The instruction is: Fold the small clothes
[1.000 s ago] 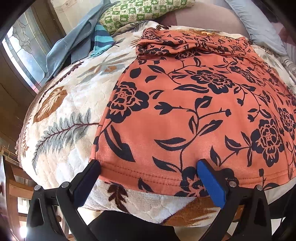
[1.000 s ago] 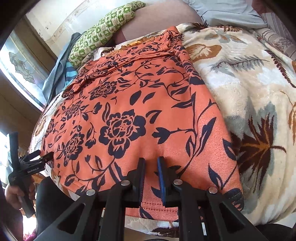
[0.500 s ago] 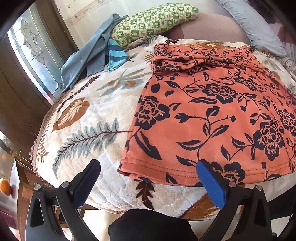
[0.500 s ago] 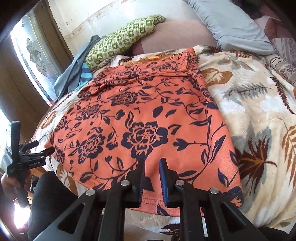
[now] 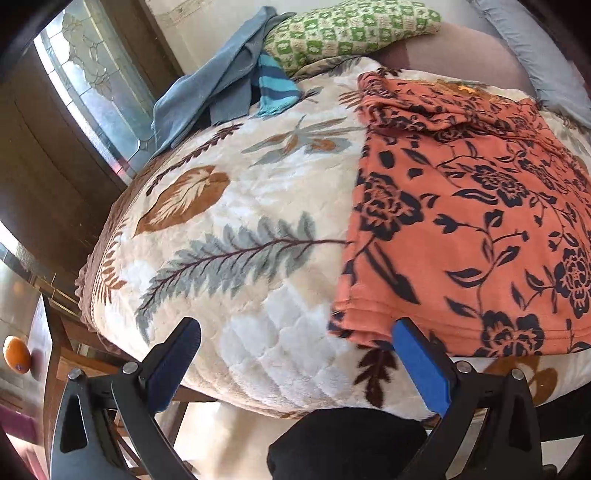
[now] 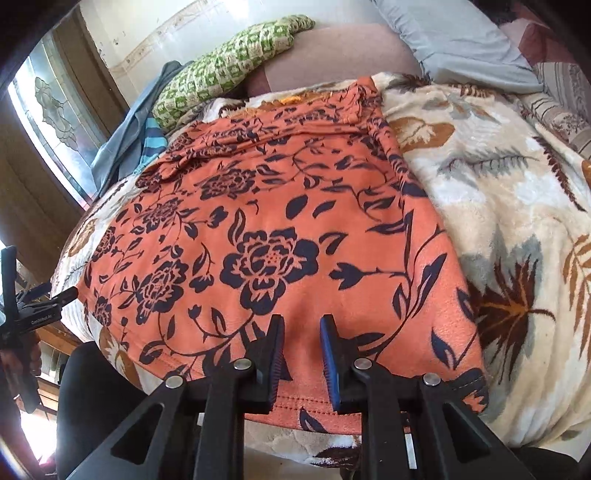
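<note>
**Orange floral garment flat on the bed, both tongs at its near hem**

Your left gripper (image 5: 295, 360) has its fingers spread wide apart, holding nothing; its blue right-hand pad sits just at the lower left corner of the orange floral garment (image 5: 472, 221), which fills the right half of the left wrist frame. Your right gripper (image 6: 301, 354) shows a narrow gap between its fingers, low at centre frame over the garment's near hem; you cannot tell whether cloth is pinched there. The garment (image 6: 266, 229) lies spread on the leaf-print blanket (image 6: 509, 206), with bunched folds at its far edge. A green checked cushion (image 5: 351, 29) and blue clothes (image 5: 221, 85) sit at upper centre and upper left.
</note>
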A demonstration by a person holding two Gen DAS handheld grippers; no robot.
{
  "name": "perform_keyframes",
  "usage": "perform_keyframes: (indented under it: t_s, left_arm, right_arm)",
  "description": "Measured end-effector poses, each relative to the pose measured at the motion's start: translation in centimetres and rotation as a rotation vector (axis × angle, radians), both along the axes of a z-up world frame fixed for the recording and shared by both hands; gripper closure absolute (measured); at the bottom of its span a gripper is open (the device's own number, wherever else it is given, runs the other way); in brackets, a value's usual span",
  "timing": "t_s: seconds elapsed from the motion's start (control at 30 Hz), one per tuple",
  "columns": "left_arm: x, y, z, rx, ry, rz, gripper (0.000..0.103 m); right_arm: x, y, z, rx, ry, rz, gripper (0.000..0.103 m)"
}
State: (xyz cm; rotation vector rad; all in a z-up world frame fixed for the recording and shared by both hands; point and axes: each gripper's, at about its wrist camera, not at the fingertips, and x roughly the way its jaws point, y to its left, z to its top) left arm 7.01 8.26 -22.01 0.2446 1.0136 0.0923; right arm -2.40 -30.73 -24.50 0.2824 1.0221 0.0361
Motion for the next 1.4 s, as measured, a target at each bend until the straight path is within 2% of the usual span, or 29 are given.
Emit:
perform_keyframes:
  t_s: [0.07,0.1,0.2,0.33,0.4,0.5,0.57,0.63,0.67,0.73,0.77,0.9,1.03,1.17,1.27,1.3,1.33,1.4]
  left_arm:
    - [0.0,1.5,-0.5,-0.002,0.021,0.035,0.0]
    - [-0.1,2.2,-0.7,-0.013,0.027,0.047,0.0]
    - [-0.6,3.5,-0.6,-0.088,0.038,0.056,0.0]
    - [-0.2,3.3,0.0,-0.164,0.029,0.039,0.0]
    - [0.3,2.7,0.2,-0.197,0.018,0.026,0.0]
    - [1.4,1.4,0.3,-0.228,0.015,-0.014,0.0]
    - [2.0,0.6,0.2,-0.238,0.012,-0.035,0.002]
    - [2.6,0.1,0.0,-0.259,0.016,-0.052,0.019]
    - [2.9,0.0,-0.2,-0.272,0.028,-0.058,0.024]
    - [3.5,0.0,-0.8,-0.294,0.053,-0.06,0.044]
    - [3.7,0.0,-1.1,-0.309,0.064,-0.059,0.047]
    - [3.9,0.4,-1.3,-0.352,0.063,-0.04,0.047]
    - [4.1,0.5,-1.3,-0.397,0.069,-0.039,0.038]
    - [4.0,0.0,-1.5,-0.371,0.066,-0.058,0.04]
    - [3.8,-0.2,-1.4,-0.354,0.057,-0.078,0.07]
    - [3.8,-0.2,-1.2,-0.37,0.06,-0.093,0.09]
    - [3.8,-0.3,-1.1,-0.384,0.065,-0.106,0.094]
    - [3.7,-0.6,-0.9,-0.365,0.061,-0.111,0.095]
  right_arm:
    - [0.0,0.3,0.0,-0.012,-0.004,0.009,0.077]
    - [0.0,0.4,-0.1,0.0,-0.005,0.016,0.071]
    - [-0.1,0.7,0.0,0.073,-0.011,0.04,0.041]
    - [-0.4,2.5,0.3,-0.015,-0.021,0.078,0.039]
    - [-0.5,2.2,0.9,0.006,-0.036,0.078,0.041]
    - [-1.2,0.6,2.7,0.017,-0.095,0.024,0.049]
    - [-1.6,-1.4,4.0,0.009,-0.12,-0.026,0.049]
    - [-2.0,-4.0,5.2,-0.01,-0.139,-0.11,0.049]
    - [-2.3,-5.5,5.6,-0.002,-0.14,-0.157,0.049]
    - [-3.0,-8.4,6.1,0.036,-0.131,-0.236,0.049]
    - [-3.3,-9.4,6.1,0.05,-0.125,-0.265,0.049]
    - [-3.4,-11.1,4.8,0.1,-0.049,-0.299,0.049]
    - [-2.3,-10.5,3.6,0.092,0.021,-0.279,0.049]
    - [-1.3,-9.2,2.4,0.08,0.084,-0.254,0.049]
    - [-0.7,-7.5,1.3,0.056,0.155,-0.194,0.051]
    - [-0.6,-6.9,1.0,0.024,0.172,-0.182,0.068]
    - [-0.6,-6.2,0.7,-0.021,0.186,-0.169,0.084]
    - [-0.7,-5.1,0.9,-0.075,0.183,-0.147,0.092]
